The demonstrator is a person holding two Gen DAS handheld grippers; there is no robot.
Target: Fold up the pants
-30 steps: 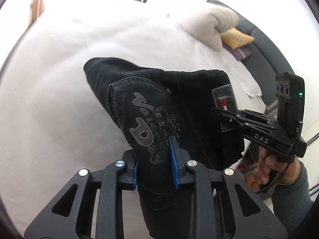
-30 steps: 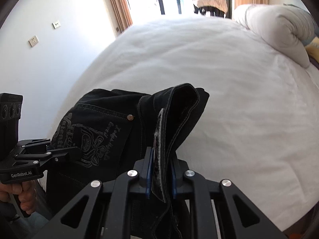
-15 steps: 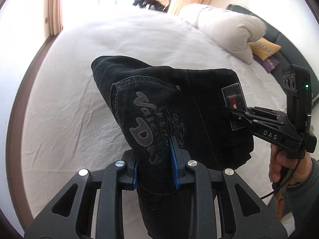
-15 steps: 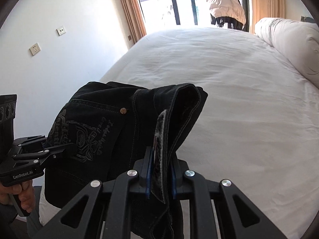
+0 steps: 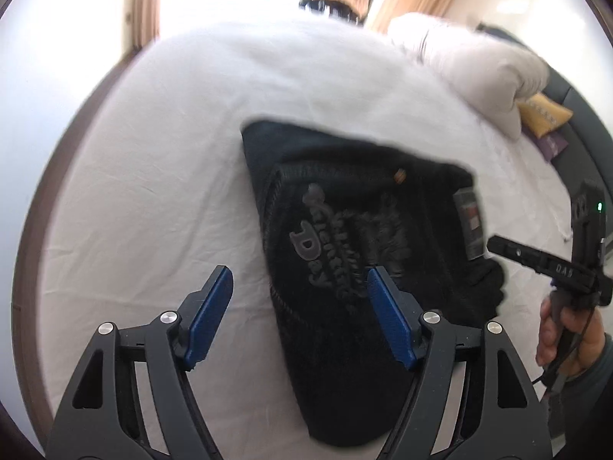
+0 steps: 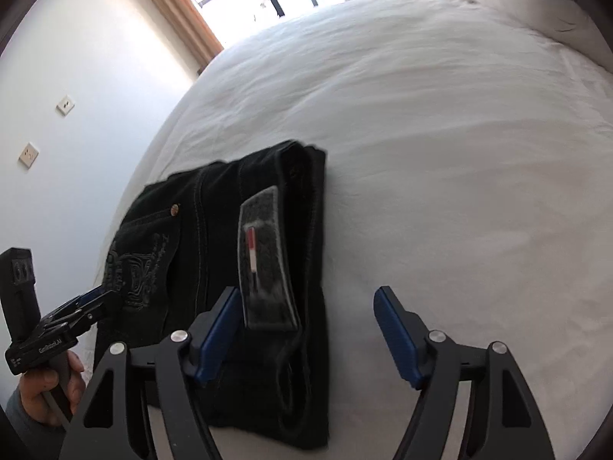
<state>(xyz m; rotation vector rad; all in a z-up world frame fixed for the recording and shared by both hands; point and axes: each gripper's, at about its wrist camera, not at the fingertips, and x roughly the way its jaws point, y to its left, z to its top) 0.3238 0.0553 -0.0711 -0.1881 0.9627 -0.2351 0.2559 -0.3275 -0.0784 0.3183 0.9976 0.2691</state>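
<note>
While both pairs of blue-padded jaws are spreading, the folded black denim pants lie flat on the white bed sheet, a compact, thick rectangle of several layers near the close edge of the mattress. No container holds them; the wide, faintly creased cotton sheet is all that bears them.

Seen from the left wrist, the left gripper hovers released over the near left part of the bundle: its right pad stands over the grey raised lettering on the back pocket, its left pad over bare sheet, and neither presses the cloth. Stitched seams edge the pocket, and a small copper rivet sits at its far corner.

Seen from the right wrist, the right gripper is likewise let go, its jaws opening above the near right edge of the pants; the left pad is over the denim beside a stiff grey waistband patch with a red and white stripe, the right pad over plain sheet. Stacked folds show as rounded ridges along the right side.

Far right on the bed rest a plump white rolled duvet and a mustard-yellow cushion.
</note>
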